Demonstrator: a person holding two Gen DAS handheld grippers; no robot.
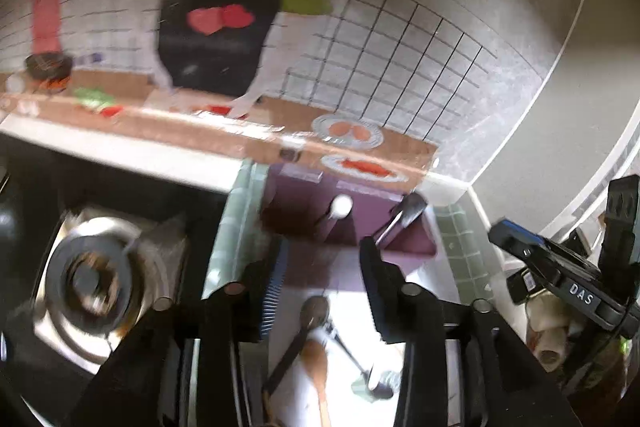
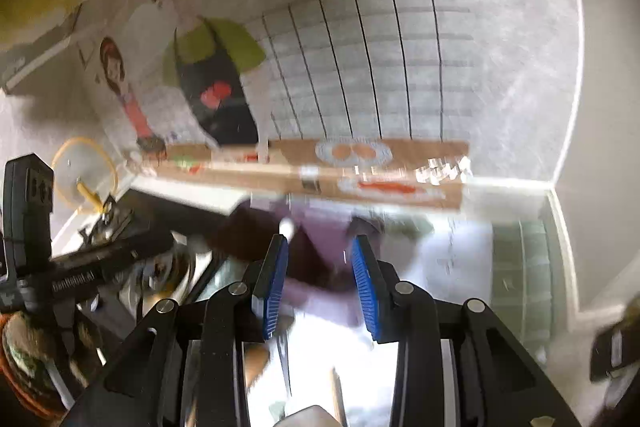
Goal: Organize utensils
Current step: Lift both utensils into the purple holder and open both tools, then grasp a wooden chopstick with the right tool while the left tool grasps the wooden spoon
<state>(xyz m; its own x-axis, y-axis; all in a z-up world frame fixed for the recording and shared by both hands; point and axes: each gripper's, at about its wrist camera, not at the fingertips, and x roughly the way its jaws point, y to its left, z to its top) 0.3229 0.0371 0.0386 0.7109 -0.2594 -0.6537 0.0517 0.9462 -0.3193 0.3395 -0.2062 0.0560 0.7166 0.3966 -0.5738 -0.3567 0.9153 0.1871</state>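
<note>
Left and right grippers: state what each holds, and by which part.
Nothing is held. The left gripper stands open above loose utensils; a metal utensil touches one finger but is not clamped. The right gripper is open too.

Purple utensil holder [image 1: 344, 219] upright with two handles inside; wooden spoon [image 1: 318, 367] and dark ladle [image 1: 314, 311] flat on white tabletop [image 1: 348, 311]

White counter [image 1: 344, 279] carries purple tray [image 1: 304, 211], seemingly spoons [image 1: 316, 343].
</note>
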